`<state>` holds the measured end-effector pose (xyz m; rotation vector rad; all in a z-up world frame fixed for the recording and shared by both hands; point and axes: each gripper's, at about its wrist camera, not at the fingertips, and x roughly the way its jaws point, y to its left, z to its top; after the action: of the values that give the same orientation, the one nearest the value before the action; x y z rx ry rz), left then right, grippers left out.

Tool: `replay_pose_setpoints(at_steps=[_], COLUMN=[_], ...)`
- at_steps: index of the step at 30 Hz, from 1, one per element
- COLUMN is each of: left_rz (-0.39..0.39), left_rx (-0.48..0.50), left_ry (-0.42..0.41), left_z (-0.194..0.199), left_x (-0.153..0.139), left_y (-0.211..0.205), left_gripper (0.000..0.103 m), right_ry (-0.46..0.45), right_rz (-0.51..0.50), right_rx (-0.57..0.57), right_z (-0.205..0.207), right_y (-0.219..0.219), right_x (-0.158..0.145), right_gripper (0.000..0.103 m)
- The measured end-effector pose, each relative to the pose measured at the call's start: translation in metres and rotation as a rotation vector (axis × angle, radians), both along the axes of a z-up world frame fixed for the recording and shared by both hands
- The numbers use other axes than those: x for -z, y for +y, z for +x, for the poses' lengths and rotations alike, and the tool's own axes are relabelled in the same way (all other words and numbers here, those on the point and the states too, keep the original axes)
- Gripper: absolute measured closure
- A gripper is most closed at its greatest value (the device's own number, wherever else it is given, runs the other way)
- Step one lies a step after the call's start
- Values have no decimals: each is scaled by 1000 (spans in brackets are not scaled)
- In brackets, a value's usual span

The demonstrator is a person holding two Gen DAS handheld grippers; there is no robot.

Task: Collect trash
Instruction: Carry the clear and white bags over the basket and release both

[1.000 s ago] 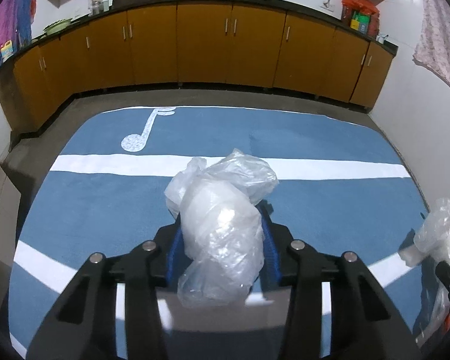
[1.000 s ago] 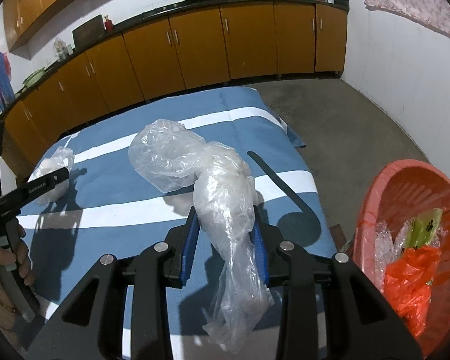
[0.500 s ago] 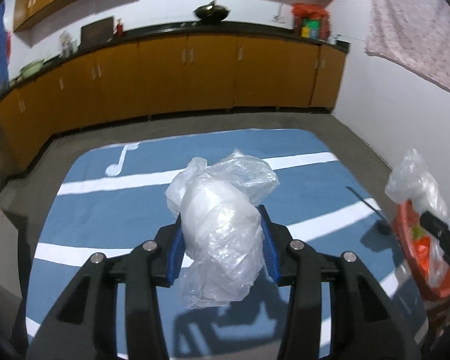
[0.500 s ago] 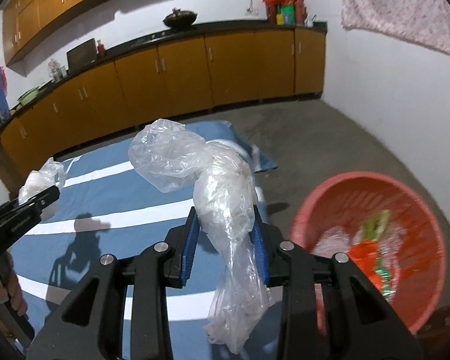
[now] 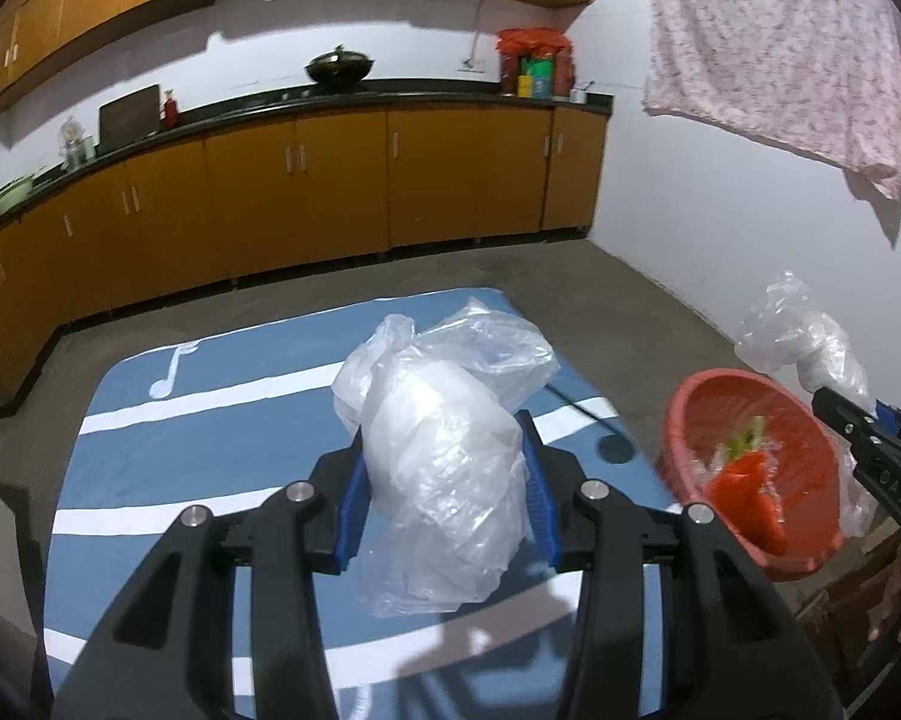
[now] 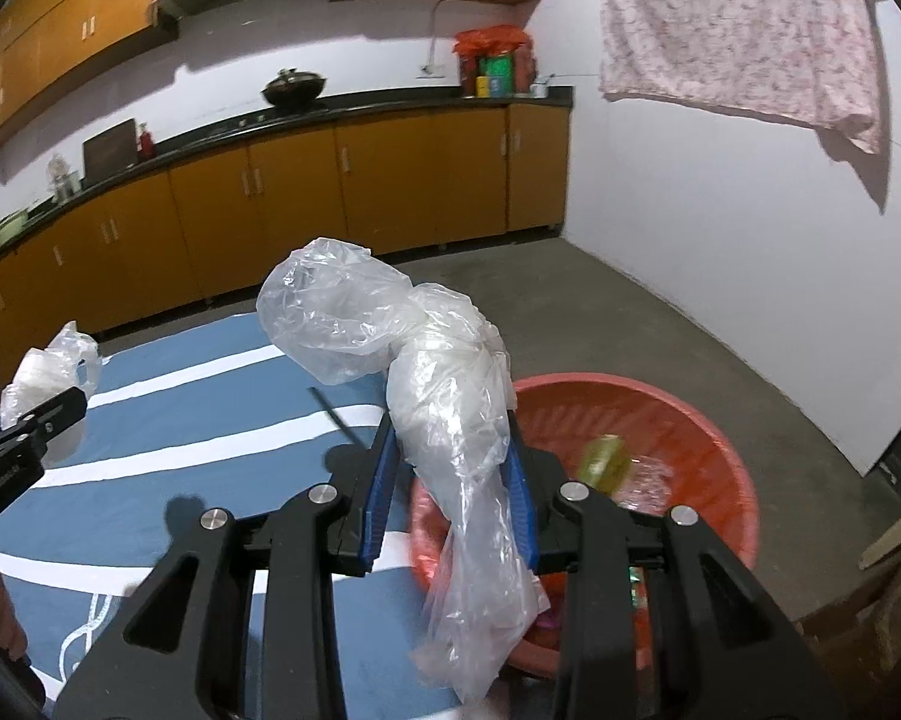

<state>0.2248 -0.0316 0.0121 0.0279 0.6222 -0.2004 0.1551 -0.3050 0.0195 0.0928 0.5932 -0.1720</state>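
Note:
My left gripper [image 5: 447, 474] is shut on a crumpled clear plastic bag [image 5: 444, 420], held in the air over the blue striped mat [image 5: 210, 438]. A second clear plastic bag [image 6: 438, 396], long and twisted, is clamped in my shut right gripper [image 6: 450, 480] and hangs over the near rim of the red basin [image 6: 690, 420]. That red basin [image 5: 810, 438] stands on the floor to the right of the mat with orange and green trash inside. Each gripper shows in the other's view: the right gripper [image 5: 846, 414] at the basin's far edge, the left gripper [image 6: 36, 414] at the far left.
Orange cabinets [image 5: 306, 192] under a dark counter run along the far wall. A patterned cloth [image 5: 774, 48] hangs on the white wall at right. Grey concrete floor [image 6: 660, 324] surrounds the mat. A thin dark stick [image 5: 576, 408] lies on the mat's right edge.
Both grippers rose and swung to the right with their bags still clamped. The red basin has come in under the right gripper and into the left wrist view.

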Motion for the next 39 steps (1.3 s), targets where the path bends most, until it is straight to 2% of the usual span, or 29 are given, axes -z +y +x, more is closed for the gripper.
replay_pose_setpoints(at_steps=[17, 30, 37, 39], left_rz=[-3, -56, -74, -79], left_rx=[132, 262, 340, 362], left_ry=[7, 107, 148, 158], left_z=[-23, -10, 4, 8], left_x=[-4, 20, 36, 39], left_y=[-78, -152, -195, -207], left_gripper=[59, 59, 59, 56], right_ry=[1, 28, 12, 0], right_rz=[13, 85, 122, 144], right_rx=[123, 200, 213, 212], right_z=[-24, -18, -9, -5], right_y=[-48, -90, -105, -111], right_x=[2, 17, 17, 14], right_gripper=[69, 69, 69, 69])
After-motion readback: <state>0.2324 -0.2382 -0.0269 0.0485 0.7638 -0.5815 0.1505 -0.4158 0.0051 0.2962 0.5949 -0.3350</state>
